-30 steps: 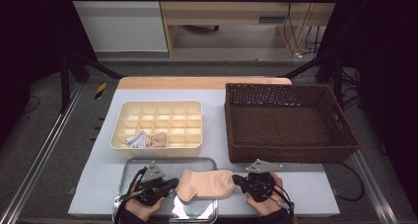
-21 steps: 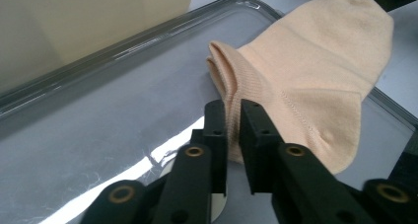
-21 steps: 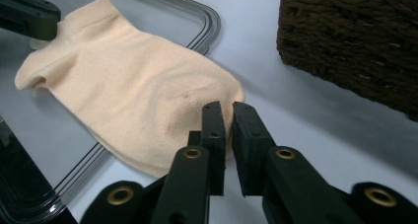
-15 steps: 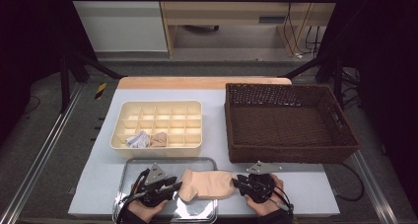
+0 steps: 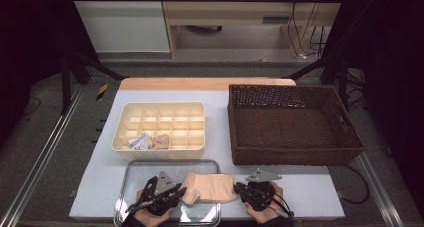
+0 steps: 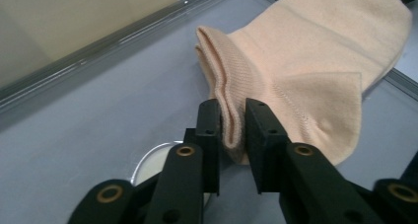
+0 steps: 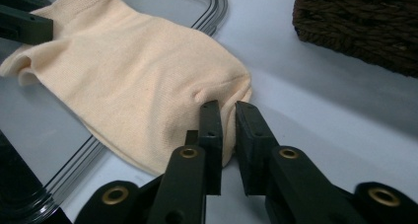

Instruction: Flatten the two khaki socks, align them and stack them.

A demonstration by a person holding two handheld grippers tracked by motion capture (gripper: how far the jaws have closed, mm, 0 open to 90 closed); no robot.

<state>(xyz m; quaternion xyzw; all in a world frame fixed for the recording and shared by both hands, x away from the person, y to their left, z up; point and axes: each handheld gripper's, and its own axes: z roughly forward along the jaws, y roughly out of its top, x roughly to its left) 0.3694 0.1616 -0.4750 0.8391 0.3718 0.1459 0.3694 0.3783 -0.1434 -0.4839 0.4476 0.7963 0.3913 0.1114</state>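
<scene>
A peach sock (image 5: pixel 210 187) lies flat across the right rim of a metal tray (image 5: pixel 170 163), its toe out on the white table. My left gripper (image 5: pixel 182 192) is at the sock's left end. In the left gripper view its jaws (image 6: pixel 232 110) have just been closing and now pinch the folded cuff (image 6: pixel 226 115). My right gripper (image 5: pixel 237 188) is at the toe end. In the right gripper view its jaws (image 7: pixel 229 110) have also just been closing, with the toe edge of the sock (image 7: pixel 138 76) between them.
A cream divided organiser (image 5: pixel 160 105) sits behind the tray, with a white rolled item (image 5: pixel 140 142) and a peach one (image 5: pixel 161 141) in its front cells. A dark wicker basket (image 5: pixel 290 88) stands at the right. The table's front edge runs just below my hands.
Both grippers stay at the two ends of the sock, and the sock lies in about the same place on the tray's right rim.
</scene>
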